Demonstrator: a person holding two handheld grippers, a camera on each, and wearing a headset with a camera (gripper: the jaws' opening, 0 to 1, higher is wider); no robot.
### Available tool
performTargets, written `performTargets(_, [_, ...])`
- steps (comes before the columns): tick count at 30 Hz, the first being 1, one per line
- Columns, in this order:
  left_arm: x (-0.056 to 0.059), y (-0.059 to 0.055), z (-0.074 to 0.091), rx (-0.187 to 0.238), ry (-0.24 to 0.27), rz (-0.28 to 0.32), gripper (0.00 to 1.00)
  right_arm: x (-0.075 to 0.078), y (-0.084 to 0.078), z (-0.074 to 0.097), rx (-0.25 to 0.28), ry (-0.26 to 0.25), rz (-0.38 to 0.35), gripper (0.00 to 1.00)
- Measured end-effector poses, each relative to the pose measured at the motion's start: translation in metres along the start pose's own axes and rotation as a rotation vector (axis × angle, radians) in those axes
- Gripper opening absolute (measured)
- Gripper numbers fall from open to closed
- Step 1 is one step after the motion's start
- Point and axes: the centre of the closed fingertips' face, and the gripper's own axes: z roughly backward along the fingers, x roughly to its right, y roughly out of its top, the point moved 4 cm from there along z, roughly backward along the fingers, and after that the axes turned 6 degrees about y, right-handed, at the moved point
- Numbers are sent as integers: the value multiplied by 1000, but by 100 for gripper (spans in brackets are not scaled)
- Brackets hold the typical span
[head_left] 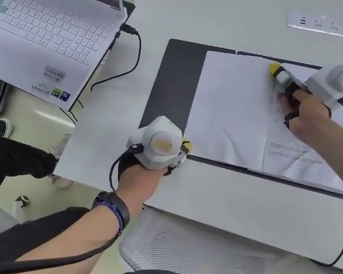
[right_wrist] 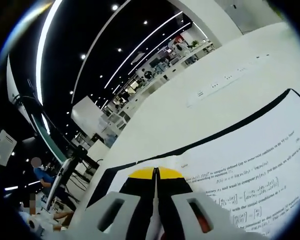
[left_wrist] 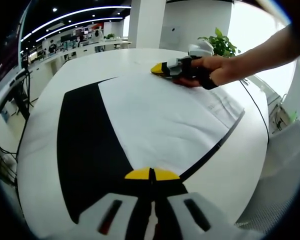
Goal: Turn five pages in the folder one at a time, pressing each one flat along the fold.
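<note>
**Folder open on desk: pressing page at fold**

Folder [head_left: 166, 85] lies open on white table [head_left: 228, 211]. Turned page [head_left: 228, 108] covers its left half. Right gripper [head_left: 274, 69], jaws shut w/ nothing between, has tips on far end of fold [head_left: 264, 131]. Left gripper [head_left: 186, 147], jaws also shut & empty, pins page's near corner. Best approach: drag right tips along fold w/ light, even pressure, left pinning so paper can't creep.
</note>
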Motion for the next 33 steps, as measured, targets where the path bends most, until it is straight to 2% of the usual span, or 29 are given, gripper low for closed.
performTargets(2, [0,0,0,1,3,2,0,-2,-4,6,-8,9,4,0])
performTargets(8, [0,0,0,2,7,8,0,-27,-20,28,-46,30,46,0])
performTargets(10, [0,0,0,3,7,8,0,-23,-23,31,-44,31,38,0])
performTargets(26, [0,-1,-3,13,4,5,0,-46,-52,74,-44,39,24,0])
performTargets(33, [1,-1,-2,16,1,13,0,-49,-62,91,-47,47,7,0])
